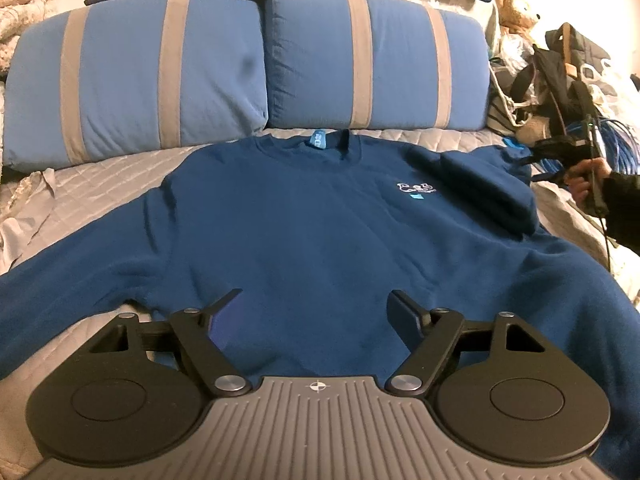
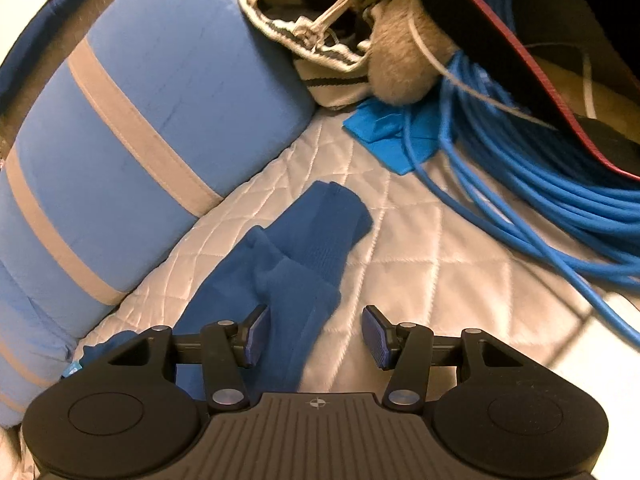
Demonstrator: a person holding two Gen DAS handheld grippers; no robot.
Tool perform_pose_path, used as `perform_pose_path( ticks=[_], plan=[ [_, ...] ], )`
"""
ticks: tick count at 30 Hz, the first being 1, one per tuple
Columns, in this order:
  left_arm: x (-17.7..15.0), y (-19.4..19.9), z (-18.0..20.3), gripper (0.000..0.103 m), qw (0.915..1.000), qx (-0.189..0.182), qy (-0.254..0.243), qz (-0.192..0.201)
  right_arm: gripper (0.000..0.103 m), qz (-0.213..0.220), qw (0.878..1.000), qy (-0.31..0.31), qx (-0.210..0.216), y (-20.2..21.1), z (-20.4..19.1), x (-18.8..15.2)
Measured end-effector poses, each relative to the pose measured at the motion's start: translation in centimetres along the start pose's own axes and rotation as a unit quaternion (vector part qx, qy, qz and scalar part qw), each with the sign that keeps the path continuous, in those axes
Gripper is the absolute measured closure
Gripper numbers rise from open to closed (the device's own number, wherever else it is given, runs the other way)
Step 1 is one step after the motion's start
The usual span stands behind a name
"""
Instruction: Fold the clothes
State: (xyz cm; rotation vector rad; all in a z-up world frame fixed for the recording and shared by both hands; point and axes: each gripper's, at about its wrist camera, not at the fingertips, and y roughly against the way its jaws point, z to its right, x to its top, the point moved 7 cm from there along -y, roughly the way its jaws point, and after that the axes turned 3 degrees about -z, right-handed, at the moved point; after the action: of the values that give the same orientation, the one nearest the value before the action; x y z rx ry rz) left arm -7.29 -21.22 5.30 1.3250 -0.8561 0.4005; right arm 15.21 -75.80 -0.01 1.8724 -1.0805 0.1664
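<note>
Left wrist view: navy sweatshirt (image 1: 320,216) lies front-up across the middle of the frame on the quilted bedspread (image 1: 120,176), collar toward the two striped pillows (image 1: 140,76) at top. Left gripper (image 1: 316,312) hovers at bottom centre over the hem, jaws wide apart, nothing between them. One sleeve is folded over the chest at right, beside the logo (image 1: 416,189). Risk: closing here could pinch only the top layer, so the hem peels apart and the fold skews. Right wrist view: sleeve cuff (image 2: 320,216) lies mid-frame on the bedspread, its fabric running down past the left finger. Right gripper (image 2: 316,334) is about half open, empty, pads not pressing cloth. Risk: blue cable coil (image 2: 520,184) at right sits near the cuff; a sweep that way could snag it.
</note>
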Motion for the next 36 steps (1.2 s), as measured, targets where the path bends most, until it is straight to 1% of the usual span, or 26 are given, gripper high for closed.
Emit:
perform_pose_path(
  ticks=[4,6,8,9,11,15,18,20,22,24,26,29,30,32,33,34,35,36],
  plan=[
    [0.1,-0.5,0.0,0.027,1.0000,-0.005,0.003,-0.005,0.049,-0.005,0.999,-0.017,0.028,-1.3,0.1,1.2],
    [0.1,-0.8,0.0,0.027,0.9999,-0.009,0.004,-0.009,0.052,-0.013,0.999,-0.018,0.033,-2.0,-0.1,1.6],
    [0.1,-1.0,0.0,0.027,0.9999,-0.009,0.005,-0.012,0.080,-0.021,1.000,0.010,0.018,-2.4,-0.5,1.7],
    [0.1,-1.1,-0.1,0.027,0.9999,-0.010,0.005,-0.013,0.080,-0.019,0.999,0.023,0.012,-2.3,-0.8,1.8],
    [0.2,-1.3,-0.1,0.027,0.9998,-0.010,0.008,-0.016,0.085,-0.014,0.999,0.049,0.000,-2.0,-1.3,2.1],
    [0.3,-1.7,0.0,0.027,0.9997,-0.005,0.007,-0.023,0.086,0.031,0.994,0.100,-0.029,0.9,-2.7,3.9],
    [0.3,-1.7,-0.1,0.027,0.9997,-0.005,0.008,-0.024,0.087,0.084,0.982,0.150,-0.075,5.1,-3.6,6.3],
    [0.3,-1.6,-0.1,0.027,0.9997,-0.001,0.004,-0.023,0.087,0.132,0.968,0.181,-0.113,9.1,-3.9,8.1],
    [0.2,-1.3,0.0,0.027,0.9998,0.005,0.000,-0.018,0.087,0.194,0.943,0.215,-0.163,13.9,-4.1,9.5],
    [0.1,-0.9,0.0,0.027,0.9999,0.008,-0.002,-0.011,0.087,0.247,0.912,0.246,-0.216,18.2,-3.8,10.4],
    [0.0,-0.5,0.0,0.027,0.9999,0.009,-0.003,-0.005,0.087,0.265,0.892,0.257,-0.262,21.1,-2.2,10.6],
    [-0.1,0.0,0.0,0.027,0.9999,0.015,-0.004,0.004,0.086,0.254,0.886,0.231,-0.311,22.3,2.0,9.4],
    [-0.1,0.1,0.0,0.027,0.9998,0.016,-0.005,0.006,0.086,0.246,0.884,0.226,-0.327,22.1,3.4,8.7],
    [-0.1,0.3,0.0,0.027,0.9997,0.020,-0.007,0.011,0.083,0.218,0.885,0.216,-0.351,20.9,6.3,7.1],
    [-0.2,0.4,-0.1,0.027,0.9997,0.021,-0.008,0.012,0.079,0.201,0.887,0.206,-0.361,20.3,7.7,6.5],
    [-0.2,0.5,-0.2,0.027,0.9997,0.022,-0.007,0.013,0.069,0.189,0.891,0.191,-0.366,19.8,8.7,5.8],
    [-0.2,0.6,-0.3,0.027,0.9996,0.022,-0.006,0.014,0.058,0.177,0.895,0.176,-0.370,19.3,9.6,5.2],
    [-0.3,0.6,-0.4,0.027,0.9996,0.023,-0.006,0.014,0.051,0.173,0.899,0.161,-0.369,19.2,10.1,4.7]
  ],
)
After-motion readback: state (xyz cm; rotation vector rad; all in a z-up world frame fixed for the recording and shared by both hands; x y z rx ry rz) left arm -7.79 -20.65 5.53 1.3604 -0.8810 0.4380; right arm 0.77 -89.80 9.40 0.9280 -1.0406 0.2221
